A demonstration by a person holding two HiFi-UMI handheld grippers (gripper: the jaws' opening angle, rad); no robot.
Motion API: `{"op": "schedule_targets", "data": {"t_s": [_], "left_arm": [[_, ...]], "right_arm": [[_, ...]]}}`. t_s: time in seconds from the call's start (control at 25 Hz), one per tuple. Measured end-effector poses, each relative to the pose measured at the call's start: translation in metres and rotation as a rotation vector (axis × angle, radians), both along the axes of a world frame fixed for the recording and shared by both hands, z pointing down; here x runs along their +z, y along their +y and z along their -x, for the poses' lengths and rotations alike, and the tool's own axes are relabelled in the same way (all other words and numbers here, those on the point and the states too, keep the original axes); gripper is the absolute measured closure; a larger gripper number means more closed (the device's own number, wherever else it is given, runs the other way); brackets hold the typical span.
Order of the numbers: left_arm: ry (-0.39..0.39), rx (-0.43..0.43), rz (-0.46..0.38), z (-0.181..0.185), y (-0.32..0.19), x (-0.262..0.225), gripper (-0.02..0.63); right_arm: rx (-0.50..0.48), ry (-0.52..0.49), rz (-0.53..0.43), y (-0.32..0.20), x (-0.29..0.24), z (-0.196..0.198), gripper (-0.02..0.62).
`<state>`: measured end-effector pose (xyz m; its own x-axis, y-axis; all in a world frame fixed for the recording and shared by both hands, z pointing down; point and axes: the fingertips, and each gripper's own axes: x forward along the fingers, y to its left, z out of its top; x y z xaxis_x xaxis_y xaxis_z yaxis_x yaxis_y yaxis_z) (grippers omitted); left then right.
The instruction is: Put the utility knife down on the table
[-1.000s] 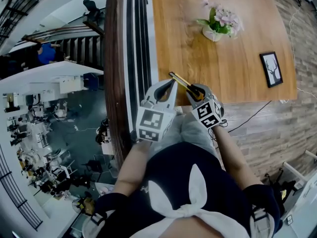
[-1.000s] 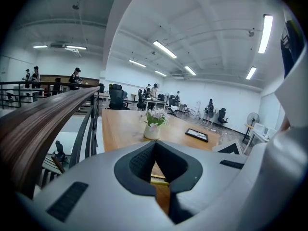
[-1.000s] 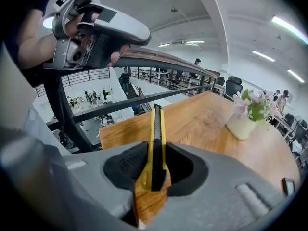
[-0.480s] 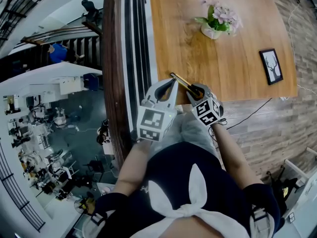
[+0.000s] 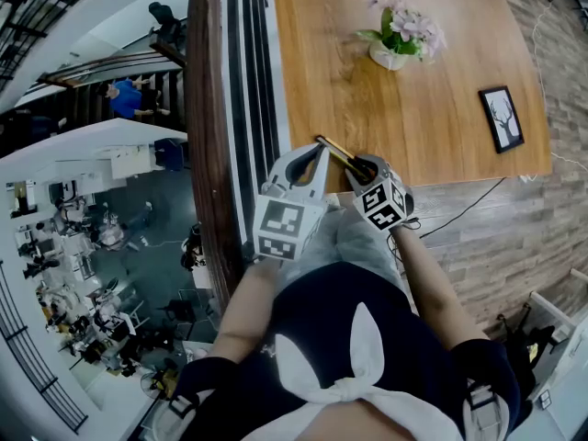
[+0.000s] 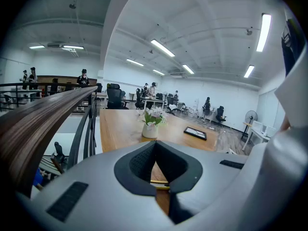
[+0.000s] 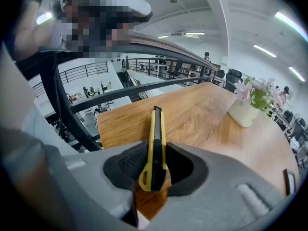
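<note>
Utility knife (image 5: 333, 149) in right gripper (image 5: 365, 170) jaws, rear end hidden from head view

utility knife (image 7: 156, 124): 1
grippers: 2, left gripper (image 6: 155, 144) and right gripper (image 7: 155, 153)
table (image 5: 441, 90): 1
flower vase (image 5: 397, 44): 1, far
picture frame (image 5: 501, 118): 1, far right

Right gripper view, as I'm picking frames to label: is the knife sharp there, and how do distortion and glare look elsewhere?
Right gripper view: the knife is sharp between the right gripper's jaws; the vase looks soft, washed out. Left gripper view: ceiling lights glare, the railing bows. Head view: fisheye curves the table edges; light even.
</note>
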<state>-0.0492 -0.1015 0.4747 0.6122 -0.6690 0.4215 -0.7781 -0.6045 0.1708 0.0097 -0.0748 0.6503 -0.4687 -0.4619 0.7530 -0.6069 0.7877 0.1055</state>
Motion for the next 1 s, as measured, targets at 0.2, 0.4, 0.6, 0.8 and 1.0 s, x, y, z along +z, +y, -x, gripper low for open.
{"op": "schedule_targets", "data": {"t_s": [0.2,0.4,0.6,0.8,1.0], "left_arm": [[0.009,-0.017,-0.004,0.0007,-0.0042,0.0040,0.589],[0.010,-0.017,0.000,0.0006,-0.0050,0.0035,0.589],[0.005,-0.021,-0.002,0.0012,-0.0072,0.0046,0.589],[0.003,-0.024,-0.005,0.0020,-0.0081,0.0050,0.589],[-0.001,-0.026,-0.006,0.0037,-0.0103,0.0066,0.589]], "right_arm": [[0.010,-0.005,0.004,-0.0014,0.0036,-0.0019,0.477],[0.014,-0.008,0.018,-0.0013,0.0038,-0.0031,0.476],[0.025,-0.013,0.030,-0.0024,0.0049,-0.0047,0.474],[0.052,-0.045,0.054,-0.0035,0.0071,-0.0065,0.465],[0.065,-0.072,0.070,-0.0060,0.0038,-0.0065,0.431]]}}
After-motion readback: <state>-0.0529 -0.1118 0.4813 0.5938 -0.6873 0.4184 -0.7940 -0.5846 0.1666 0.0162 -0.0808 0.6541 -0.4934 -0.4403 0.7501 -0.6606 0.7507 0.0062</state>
